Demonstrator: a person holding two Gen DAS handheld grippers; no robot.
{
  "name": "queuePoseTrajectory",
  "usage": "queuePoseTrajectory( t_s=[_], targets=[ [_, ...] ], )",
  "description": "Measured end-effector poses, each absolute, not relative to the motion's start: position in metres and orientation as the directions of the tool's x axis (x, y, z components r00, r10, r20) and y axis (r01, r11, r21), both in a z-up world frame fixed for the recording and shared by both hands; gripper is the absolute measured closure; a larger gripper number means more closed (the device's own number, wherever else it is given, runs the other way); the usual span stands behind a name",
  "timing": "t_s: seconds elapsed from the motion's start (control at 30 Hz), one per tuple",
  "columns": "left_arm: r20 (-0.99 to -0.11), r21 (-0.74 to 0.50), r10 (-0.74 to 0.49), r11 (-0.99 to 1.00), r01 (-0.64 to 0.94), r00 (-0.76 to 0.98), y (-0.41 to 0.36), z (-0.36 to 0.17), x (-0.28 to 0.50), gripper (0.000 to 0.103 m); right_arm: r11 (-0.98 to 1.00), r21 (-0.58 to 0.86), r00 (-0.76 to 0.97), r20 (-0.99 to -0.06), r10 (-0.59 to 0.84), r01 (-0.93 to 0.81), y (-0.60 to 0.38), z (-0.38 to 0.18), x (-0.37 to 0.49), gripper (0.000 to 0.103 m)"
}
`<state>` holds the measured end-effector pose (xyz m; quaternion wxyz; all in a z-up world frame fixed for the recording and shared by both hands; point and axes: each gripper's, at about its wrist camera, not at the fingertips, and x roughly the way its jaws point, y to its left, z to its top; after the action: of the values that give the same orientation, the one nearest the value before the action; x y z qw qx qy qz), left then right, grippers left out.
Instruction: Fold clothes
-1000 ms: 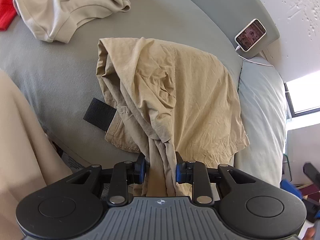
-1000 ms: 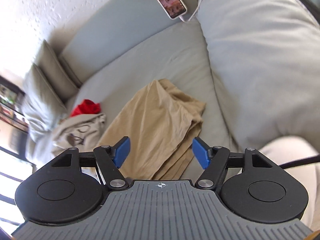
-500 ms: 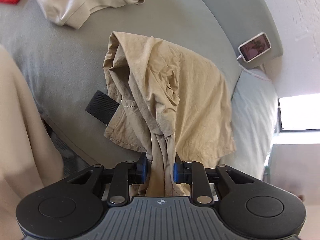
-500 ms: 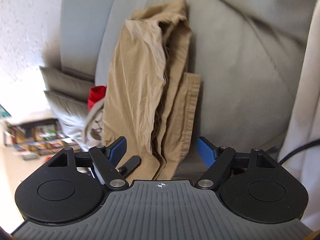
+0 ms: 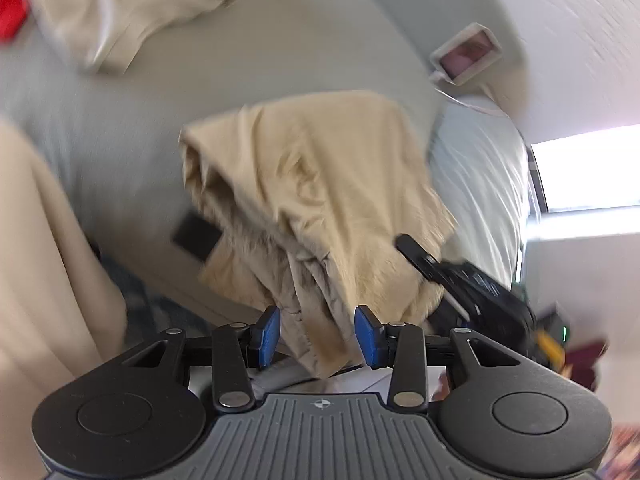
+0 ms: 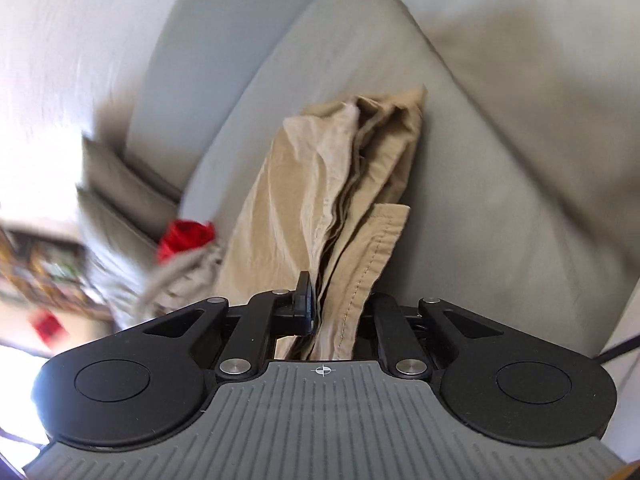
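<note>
The left gripper [image 5: 316, 334] is opened, with a hanging fold of the khaki trousers [image 5: 320, 184] loose between its blue pads. The near hem of the trousers is clamped by the right gripper [image 6: 336, 312]. The trousers are spread on the grey sofa [image 5: 280, 52], with a beige garment [image 5: 120, 12] far left.

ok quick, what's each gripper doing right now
Left gripper: open, fingers apart, the tan trousers hanging loose between them.
Right gripper: shut on the tan trousers.

No readable text, label or number anywhere.
</note>
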<state>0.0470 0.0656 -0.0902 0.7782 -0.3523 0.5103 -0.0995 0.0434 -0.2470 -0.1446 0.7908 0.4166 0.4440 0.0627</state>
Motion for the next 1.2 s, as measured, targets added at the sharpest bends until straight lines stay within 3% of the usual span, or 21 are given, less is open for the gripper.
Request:
queuePoseTrajectory(
  t_s=[0.07,0.13,0.2,0.23,0.3,0.47,0.53,0.6,0.7,0.8,1.03,1.1,1.2],
  targets=[
    [-0.727,-0.613,-0.480,0.776,-0.148,0.491,0.064,-0.081,0.052,0.058,0.709,0.654,0.566,-0.701,0.434,0.265,-0.249,-0.143,0.052,0.093],
    [-0.725,-0.570,-0.447,0.816,-0.094,0.524,0.063,-0.072,0.057,0.044,0.710,0.645,0.520,-0.725,0.452,0.283,-0.256,-0.151,0.060,0.091],
    [-0.720,-0.521,-0.414,0.852,-0.040,0.557,0.062,-0.063,0.062,0.022,0.697,0.657,0.497,-0.725,0.477,0.289,-0.262,-0.158,0.062,0.091],
    [-0.716,-0.495,-0.398,0.869,-0.015,0.574,0.061,-0.058,0.064,0.019,0.698,0.657,0.495,-0.724,0.480,0.284,-0.262,-0.158,0.062,0.091],
    [-0.715,-0.465,-0.390,0.885,0.022,0.580,0.059,-0.055,0.072,0.019,0.713,0.647,0.493,-0.729,0.475,0.270,-0.261,-0.159,0.064,0.091],
    [-0.754,-0.555,-0.514,0.831,0.022,0.410,0.047,-0.088,0.117,0.018,0.713,0.650,0.501,-0.724,0.475,0.263,-0.263,-0.164,0.058,0.091],
    [-0.791,-0.523,-0.500,0.851,0.033,0.352,0.037,-0.099,0.122,0.021,0.712,0.653,0.503,-0.720,0.478,0.258,-0.264,-0.165,0.057,0.091],
    [-0.834,-0.471,-0.464,0.880,0.053,0.298,0.027,-0.109,0.123,0.043,0.711,0.655,0.503,-0.718,0.482,0.254,-0.268,-0.166,0.056,0.091],
    [-0.821,-0.445,-0.452,0.889,0.106,0.348,0.020,-0.102,0.108,0.066,0.718,0.647,0.498,-0.725,0.476,0.256,-0.266,-0.163,0.058,0.091],
    [-0.797,-0.417,-0.424,0.901,0.116,0.430,0.017,-0.085,0.084,0.073,0.819,0.543,0.502,-0.769,0.396,0.185,-0.247,-0.140,0.065,0.093],
    [-0.786,-0.482,-0.401,0.874,-0.061,0.470,0.034,-0.094,0.069,0.071,0.900,0.435,0.552,-0.757,0.349,0.028,-0.207,-0.098,0.110,0.093],
    [-0.784,-0.459,-0.391,0.888,-0.025,0.483,0.037,-0.109,0.077,0.054,0.889,0.454,0.500,-0.786,0.364,0.066,-0.208,-0.112,0.125,0.093],
    [-0.765,-0.367,-0.353,0.926,0.086,0.538,0.031,-0.105,0.069,0.048,0.859,0.493,0.456,-0.802,0.386,0.139,-0.220,-0.144,0.134,0.090]
  ],
)
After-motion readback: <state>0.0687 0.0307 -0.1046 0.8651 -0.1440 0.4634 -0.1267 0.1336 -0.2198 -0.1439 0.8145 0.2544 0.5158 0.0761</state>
